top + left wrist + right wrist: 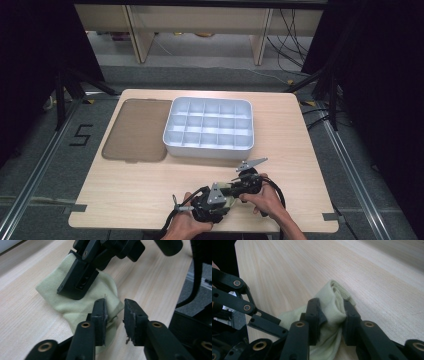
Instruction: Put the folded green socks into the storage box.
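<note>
In the high view, both hands work close together at the near edge of the table; the left gripper and right gripper nearly touch, and the white compartment tray with its brown lid beside it lies well apart, every visible cell bare. The left gripper view shows its jaws parted, one resting on the pale green sock, nothing pinched. In the right gripper view the jaws squeeze a rolled fold of the sock, its long axis running away from the camera, cuff end probably farthest. Folding looks underway; stowing it remains.
</note>
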The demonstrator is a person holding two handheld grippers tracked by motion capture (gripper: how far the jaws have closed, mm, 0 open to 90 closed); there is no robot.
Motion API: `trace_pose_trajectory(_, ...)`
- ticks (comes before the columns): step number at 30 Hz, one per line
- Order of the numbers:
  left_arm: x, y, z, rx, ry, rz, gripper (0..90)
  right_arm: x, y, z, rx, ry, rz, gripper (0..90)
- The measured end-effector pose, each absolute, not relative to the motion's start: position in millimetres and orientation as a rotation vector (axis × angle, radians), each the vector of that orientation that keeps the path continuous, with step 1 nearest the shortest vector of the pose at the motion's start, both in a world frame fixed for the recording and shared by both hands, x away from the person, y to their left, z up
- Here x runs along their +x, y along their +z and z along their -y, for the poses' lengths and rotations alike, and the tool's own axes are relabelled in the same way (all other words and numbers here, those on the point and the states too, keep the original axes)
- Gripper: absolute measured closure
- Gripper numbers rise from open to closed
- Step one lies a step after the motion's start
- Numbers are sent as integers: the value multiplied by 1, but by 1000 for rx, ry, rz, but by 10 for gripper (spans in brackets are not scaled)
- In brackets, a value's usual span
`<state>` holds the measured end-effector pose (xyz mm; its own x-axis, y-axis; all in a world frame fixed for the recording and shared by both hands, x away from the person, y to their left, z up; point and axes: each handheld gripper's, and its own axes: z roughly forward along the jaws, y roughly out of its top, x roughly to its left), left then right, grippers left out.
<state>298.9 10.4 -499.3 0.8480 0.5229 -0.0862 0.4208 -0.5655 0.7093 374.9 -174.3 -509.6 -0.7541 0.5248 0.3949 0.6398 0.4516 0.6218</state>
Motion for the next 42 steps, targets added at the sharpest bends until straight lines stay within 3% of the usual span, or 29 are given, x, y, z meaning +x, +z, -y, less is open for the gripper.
trace_pose_trajectory(6,294,-491,-23,2198,110,-732,528,376,-510,175,-1038,-1202,2528,736)
trace_pose_trajectory(15,282,-489,-62,2167,116,-810,394,374,-508,175,-1036,-1216,2539,751)
trace_pose_trajectory(25,280,-499,-107,2087,196,-975,372,366,-491,178,-997,-1331,2523,771)
trace_pose_trajectory(42,283,-502,-127,2100,266,-1012,308,360,-459,190,-960,-1483,2639,770)
